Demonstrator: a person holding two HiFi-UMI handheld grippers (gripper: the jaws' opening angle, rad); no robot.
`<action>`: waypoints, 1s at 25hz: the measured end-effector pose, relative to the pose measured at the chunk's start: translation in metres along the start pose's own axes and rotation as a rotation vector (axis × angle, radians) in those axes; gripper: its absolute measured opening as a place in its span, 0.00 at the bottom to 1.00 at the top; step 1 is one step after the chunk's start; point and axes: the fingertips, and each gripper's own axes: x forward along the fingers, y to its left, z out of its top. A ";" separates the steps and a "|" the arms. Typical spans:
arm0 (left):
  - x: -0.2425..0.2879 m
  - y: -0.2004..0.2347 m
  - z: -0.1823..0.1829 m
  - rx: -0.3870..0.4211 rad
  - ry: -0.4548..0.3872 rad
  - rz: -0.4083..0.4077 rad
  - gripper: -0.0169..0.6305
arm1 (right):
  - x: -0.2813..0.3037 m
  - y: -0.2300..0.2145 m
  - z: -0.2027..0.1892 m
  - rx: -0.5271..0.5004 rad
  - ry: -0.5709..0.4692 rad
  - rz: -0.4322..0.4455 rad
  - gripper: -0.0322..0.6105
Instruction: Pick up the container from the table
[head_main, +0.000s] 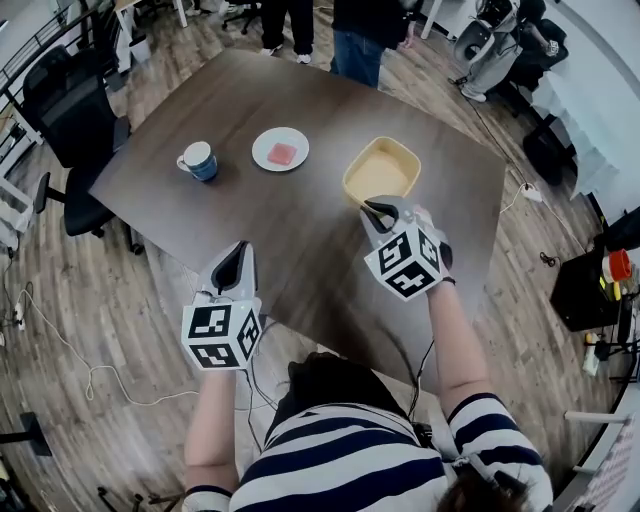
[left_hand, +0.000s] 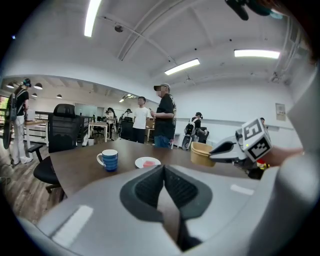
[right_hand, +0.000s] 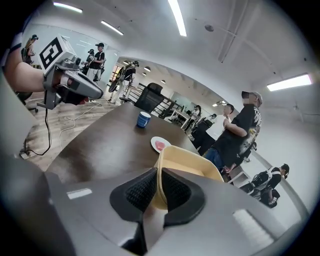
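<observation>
Right now my right claw (right_hand: 156, 192) is pinching the near wall of the pale yellow, round-cornered plastic container (head_main: 381, 172), one ribbed pad inside the rim and one outside, so the grasp itself looks made. The container is toward the far right of the dark brown wooden desk (head_main: 300, 250), open side up and empty as far as I can see. I cannot tell for sure whether its base is clear of the desk. I judge that the lift is what remains, or is barely begun. My left claw (head_main: 237, 262) hovers over the near edge of the desk, pads pressed together on nothing. The blue-striped ceramic mug (head_main: 200, 161) and the small white plate (head_main: 280, 149) with a pink piece on it stand well apart to the left.
</observation>
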 end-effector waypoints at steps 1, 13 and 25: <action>-0.005 0.000 0.000 0.001 -0.002 -0.001 0.03 | -0.006 0.006 0.001 0.004 -0.002 0.001 0.09; -0.059 -0.015 -0.018 -0.006 -0.007 -0.033 0.03 | -0.071 0.069 0.000 0.090 -0.023 0.003 0.09; -0.093 -0.022 -0.031 -0.005 -0.007 -0.033 0.03 | -0.115 0.111 -0.004 0.130 -0.031 0.012 0.09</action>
